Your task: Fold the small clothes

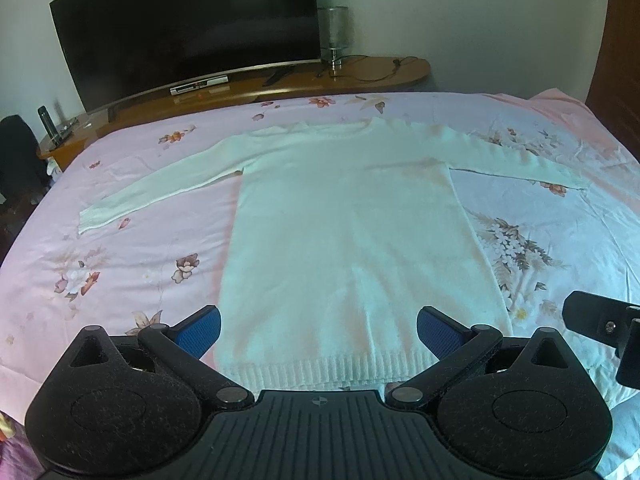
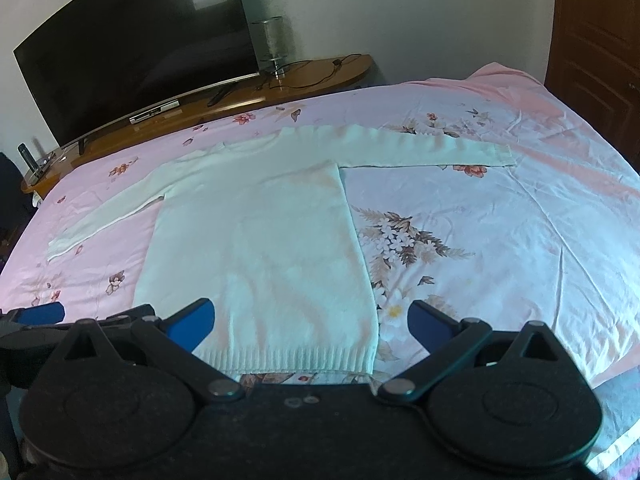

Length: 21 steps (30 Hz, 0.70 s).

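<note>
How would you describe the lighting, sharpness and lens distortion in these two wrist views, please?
Left wrist view: strong fisheye bends the curved black television; the white knitted long-sleeved sweater looks washed out and soft, with a greenish cast. Right wrist view: same barrel bend with dark corners; the pink floral bedsheet shows its creases fairly sharply, and a window reflection glares on the television.

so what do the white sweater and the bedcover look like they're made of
The white sweater looks like a soft, matte knit, wool or acrylic I can't tell: ribbed bands show along its hem and cuffs. The bedcover looks like thin woven cotton or a blend, smooth with a slight sheen, printed with flowers and creased in fine lines.
</note>
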Tool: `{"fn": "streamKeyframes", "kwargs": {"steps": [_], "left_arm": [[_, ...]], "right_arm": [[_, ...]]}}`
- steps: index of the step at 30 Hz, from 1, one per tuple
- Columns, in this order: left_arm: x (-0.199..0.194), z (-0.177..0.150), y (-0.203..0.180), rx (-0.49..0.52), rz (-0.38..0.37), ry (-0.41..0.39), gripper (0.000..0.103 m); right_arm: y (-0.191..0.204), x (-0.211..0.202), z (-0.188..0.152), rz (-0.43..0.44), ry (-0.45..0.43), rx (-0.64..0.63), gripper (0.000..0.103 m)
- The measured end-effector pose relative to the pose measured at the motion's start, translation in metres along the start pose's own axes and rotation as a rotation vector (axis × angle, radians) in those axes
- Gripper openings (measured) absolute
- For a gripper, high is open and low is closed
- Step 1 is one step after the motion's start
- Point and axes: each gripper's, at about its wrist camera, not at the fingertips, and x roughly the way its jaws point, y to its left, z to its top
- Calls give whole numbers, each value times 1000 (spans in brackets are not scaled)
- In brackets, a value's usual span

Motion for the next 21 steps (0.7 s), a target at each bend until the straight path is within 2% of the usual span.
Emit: {"fn": "streamKeyframes", "kwargs": {"steps": [21], "left_arm": [[-5, -9, -5, 4, 7, -7, 103]], "right_arm": [[1, -5, -3, 2, -12, -2, 103]]}}
